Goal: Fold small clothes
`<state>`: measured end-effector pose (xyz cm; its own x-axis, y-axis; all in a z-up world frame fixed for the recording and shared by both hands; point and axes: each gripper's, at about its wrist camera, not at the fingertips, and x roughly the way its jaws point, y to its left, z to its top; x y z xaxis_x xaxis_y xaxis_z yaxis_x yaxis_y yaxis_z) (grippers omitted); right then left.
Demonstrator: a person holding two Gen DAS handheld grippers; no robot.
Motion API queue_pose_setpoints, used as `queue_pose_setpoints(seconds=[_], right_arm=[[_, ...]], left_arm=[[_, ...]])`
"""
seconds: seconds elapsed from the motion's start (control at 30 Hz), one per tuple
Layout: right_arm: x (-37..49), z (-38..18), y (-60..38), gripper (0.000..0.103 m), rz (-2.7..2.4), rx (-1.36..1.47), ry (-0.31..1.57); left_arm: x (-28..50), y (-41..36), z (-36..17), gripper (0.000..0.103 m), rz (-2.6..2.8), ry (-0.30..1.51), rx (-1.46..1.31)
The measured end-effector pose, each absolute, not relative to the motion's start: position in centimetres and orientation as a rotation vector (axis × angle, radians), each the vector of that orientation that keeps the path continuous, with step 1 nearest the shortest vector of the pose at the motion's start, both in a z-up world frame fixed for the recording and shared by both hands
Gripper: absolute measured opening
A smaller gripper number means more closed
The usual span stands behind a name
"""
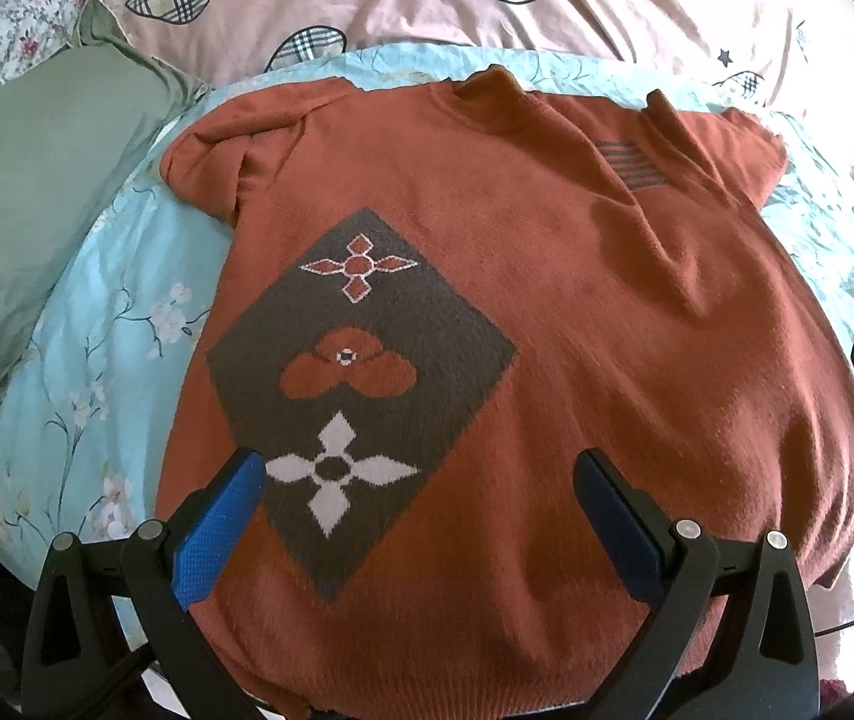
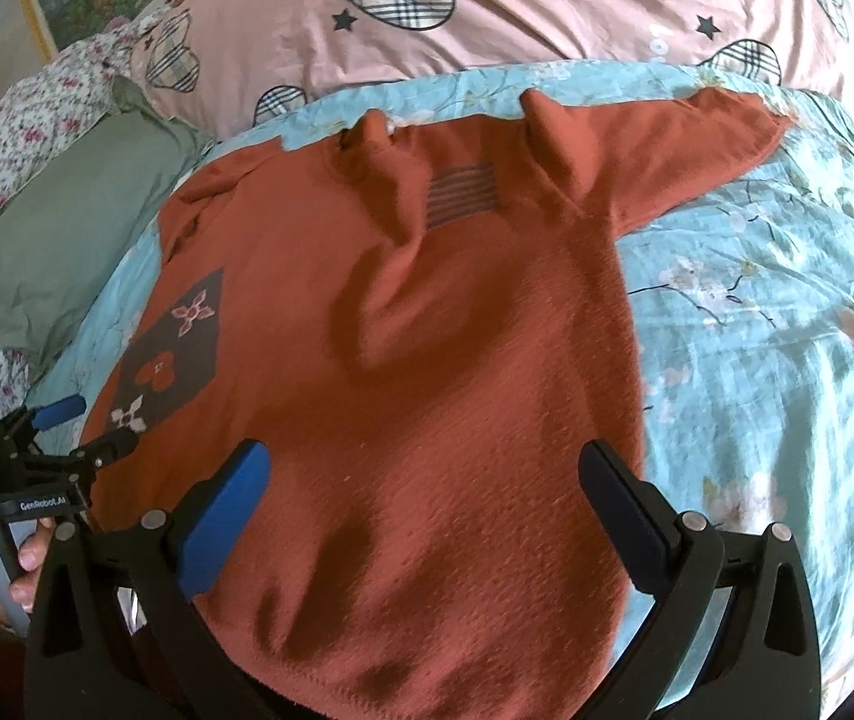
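The rust sweater (image 1: 577, 300) lies flat on the blue bedspread (image 2: 757, 330), so folding looks barely begun; the left gripper (image 1: 417, 480) and right gripper (image 2: 423, 474) both gape empty over its hem; next, I judge, pinch a sleeve inward; the hem's near edge is cut off.

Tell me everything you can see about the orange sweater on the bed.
The orange sweater looks like a soft, fuzzy knit in rust orange. It lies spread flat, with some wrinkles, on the light blue floral bedcover, collar away from the cameras. A dark diamond patch with three flower motifs sits on one side, and a small striped patch near the collar. One sleeve stretches outward; the other is bunched. Both grippers are above its hem, open.
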<state>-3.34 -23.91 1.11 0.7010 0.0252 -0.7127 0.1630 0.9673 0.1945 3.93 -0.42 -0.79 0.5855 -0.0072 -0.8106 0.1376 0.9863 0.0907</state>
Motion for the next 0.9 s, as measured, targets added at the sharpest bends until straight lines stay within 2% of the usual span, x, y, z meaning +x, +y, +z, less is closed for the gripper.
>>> queue_pose_setpoints(seconds=[0.3, 0.63, 0.73, 0.8, 0.9], right_arm=[[-1.9, 1.8, -28.2, 0.102, -0.121, 0.288, 0.762], [2.4, 3.9, -42.3, 0.102, -0.288, 0.370, 0.670], [4.4, 3.7, -48.0, 0.086, -0.369, 0.451, 0.655], [5.8, 3.3, -50.9, 0.068, -0.433, 0.491, 0.664], [8.2, 3.4, -55.9, 0.057, -0.498, 0.541, 0.642]], left_arm=[[6.4, 0.8, -1.0, 0.102, -0.063, 0.974, 0.097], [10.2, 0.9, 0.2, 0.102, -0.029, 0.936, 0.081], [11.2, 0.4, 0.3, 0.102, -0.039, 0.949, 0.076], [11.9, -0.2, 0.1, 0.102, -0.047, 0.961, 0.077], [12.6, -1.2, -0.6, 0.102, -0.050, 0.990, 0.103]])
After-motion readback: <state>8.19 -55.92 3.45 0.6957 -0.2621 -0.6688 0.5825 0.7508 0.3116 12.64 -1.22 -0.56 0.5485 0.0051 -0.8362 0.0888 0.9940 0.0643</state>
